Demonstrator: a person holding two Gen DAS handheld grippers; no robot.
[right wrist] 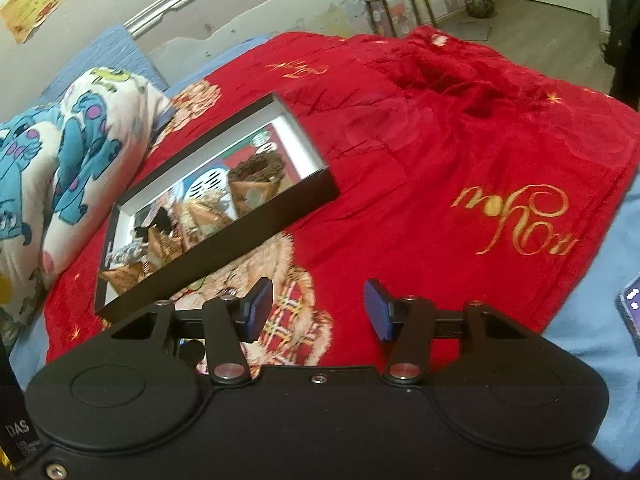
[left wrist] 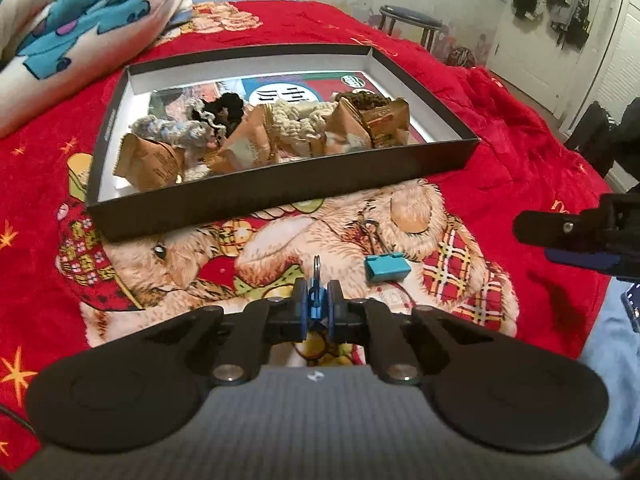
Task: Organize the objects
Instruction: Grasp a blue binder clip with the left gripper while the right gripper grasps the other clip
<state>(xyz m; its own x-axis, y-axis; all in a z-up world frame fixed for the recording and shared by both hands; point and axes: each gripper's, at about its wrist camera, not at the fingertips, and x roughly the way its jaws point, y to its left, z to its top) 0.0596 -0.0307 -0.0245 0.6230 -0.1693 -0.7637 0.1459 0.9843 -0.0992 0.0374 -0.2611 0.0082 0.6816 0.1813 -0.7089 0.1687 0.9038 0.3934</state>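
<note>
My left gripper point(left wrist: 317, 302) is shut on a small blue binder clip point(left wrist: 316, 308), whose wire loops stick up between the pads. A teal binder clip point(left wrist: 387, 270) lies on the blanket just to the right and a little beyond it, its wire handle pointing away. Behind both stands a shallow black box point(left wrist: 280, 198) holding several crocheted pieces in brown paper wrappers point(left wrist: 296, 124). My right gripper point(right wrist: 318, 312) is open over the blanket with nothing between its blue pads; the box point(right wrist: 240, 248) lies to its left. It also shows at the right edge of the left wrist view.
Everything rests on a red blanket point(right wrist: 420, 140) with a bear print, spread over a bed. A cartoon-print pillow point(left wrist: 80, 20) lies at the far left. A stool point(left wrist: 412, 16) stands on the floor beyond the bed. A phone point(right wrist: 632, 300) is at the right edge.
</note>
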